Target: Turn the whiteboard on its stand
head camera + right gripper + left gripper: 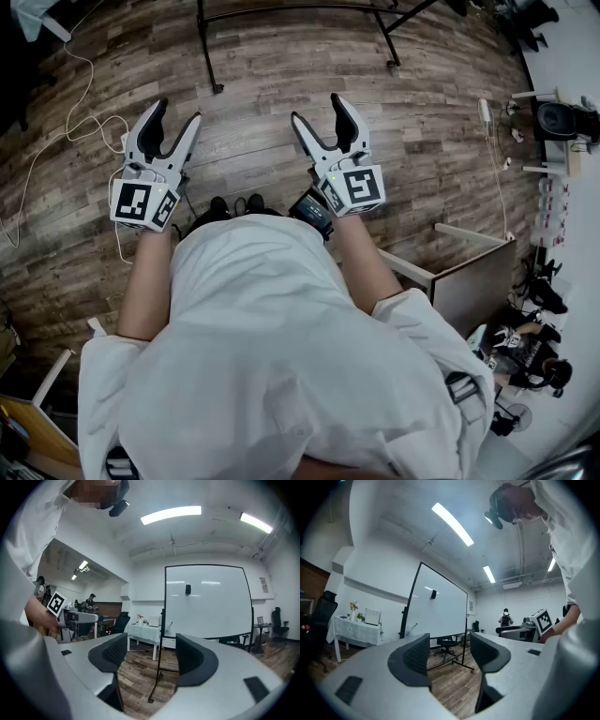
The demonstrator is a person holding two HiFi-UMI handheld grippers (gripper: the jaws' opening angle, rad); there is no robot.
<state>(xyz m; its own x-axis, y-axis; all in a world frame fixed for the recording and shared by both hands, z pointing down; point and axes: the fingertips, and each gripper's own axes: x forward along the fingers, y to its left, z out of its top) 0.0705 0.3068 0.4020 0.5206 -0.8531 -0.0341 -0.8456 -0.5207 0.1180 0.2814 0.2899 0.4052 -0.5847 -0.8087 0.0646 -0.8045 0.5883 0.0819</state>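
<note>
Left tool [176, 114] and right tool [319, 110] both gape wide, gripping nothing.
Whiteboard [206, 602] stands upright on its stand [158, 667] ahead on the wood floor [262, 66], well apart from both tools.

wood plank floor [281, 94], white walls [370, 564], ceiling lights [171, 513]

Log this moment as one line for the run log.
left hand-held gripper: open, empty | right hand-held gripper: open, empty | whiteboard: ahead, untouched
</note>
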